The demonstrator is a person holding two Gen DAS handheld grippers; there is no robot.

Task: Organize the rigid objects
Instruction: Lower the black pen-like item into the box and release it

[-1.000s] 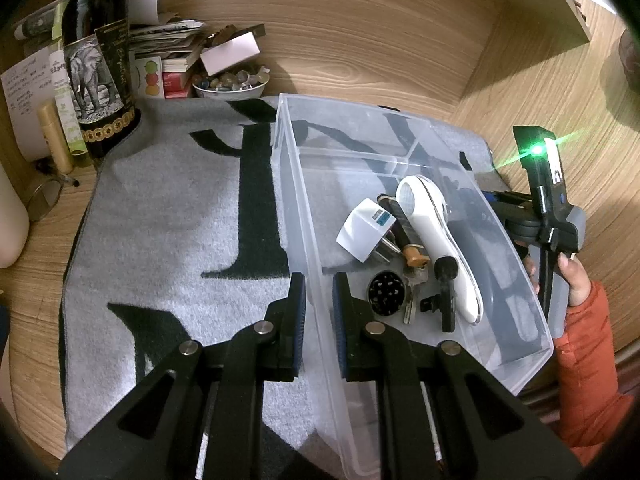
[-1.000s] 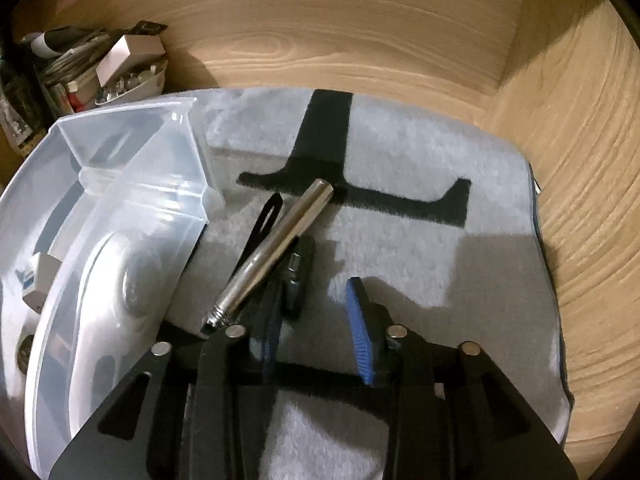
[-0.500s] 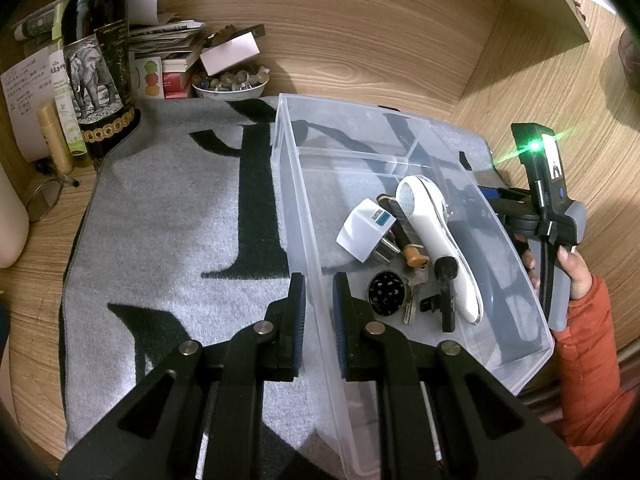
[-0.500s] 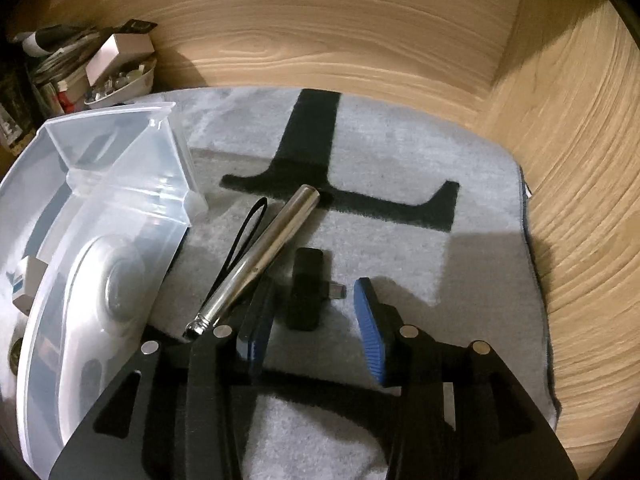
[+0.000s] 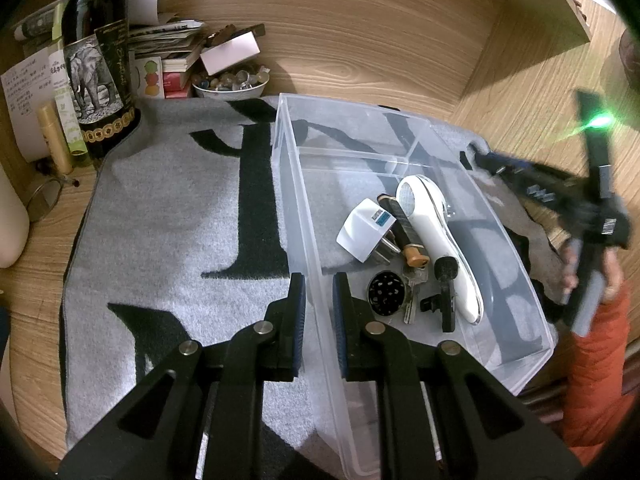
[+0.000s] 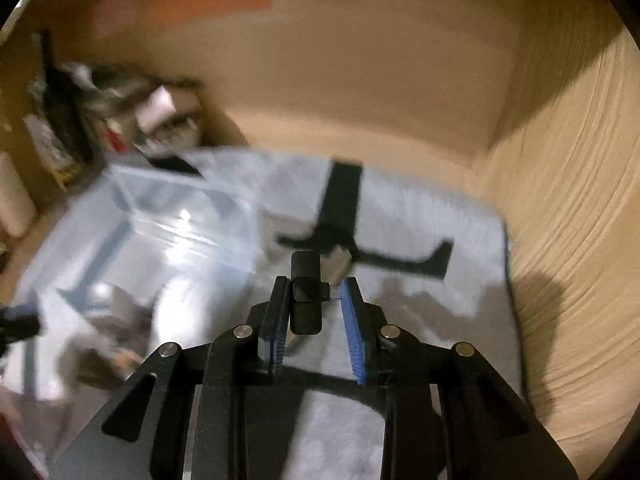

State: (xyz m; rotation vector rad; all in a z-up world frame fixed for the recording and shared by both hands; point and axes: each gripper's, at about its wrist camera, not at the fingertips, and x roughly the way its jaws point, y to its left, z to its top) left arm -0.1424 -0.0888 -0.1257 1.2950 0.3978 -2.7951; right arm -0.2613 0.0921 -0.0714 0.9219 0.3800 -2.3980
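Note:
My left gripper [image 5: 319, 292] is shut on the left wall of the clear plastic bin [image 5: 294, 184], one pad on each side of it. In the bin lie a white handheld device [image 5: 436, 240], a white plug adapter [image 5: 366, 228], a round black disc [image 5: 386, 292], keys [image 5: 412, 296] and a black clip [image 5: 446, 296]. The right wrist view is blurred by motion. My right gripper [image 6: 316, 292] has its jaws closing on a small black stick with a metal stub [image 6: 306, 296], held above the grey mat [image 6: 420, 232]. A silver tube [image 6: 340, 262] shows partly behind it.
A dark bottle [image 5: 100, 68], stacked papers and a bowl of small items [image 5: 230, 84] crowd the back left corner. Wooden walls close in behind and to the right. An orange sleeve [image 5: 596, 360] sits right of the bin.
The right gripper closed on the small black stick and lifted it off the mat, away from the silver tube. The left gripper and the bin have stayed put.

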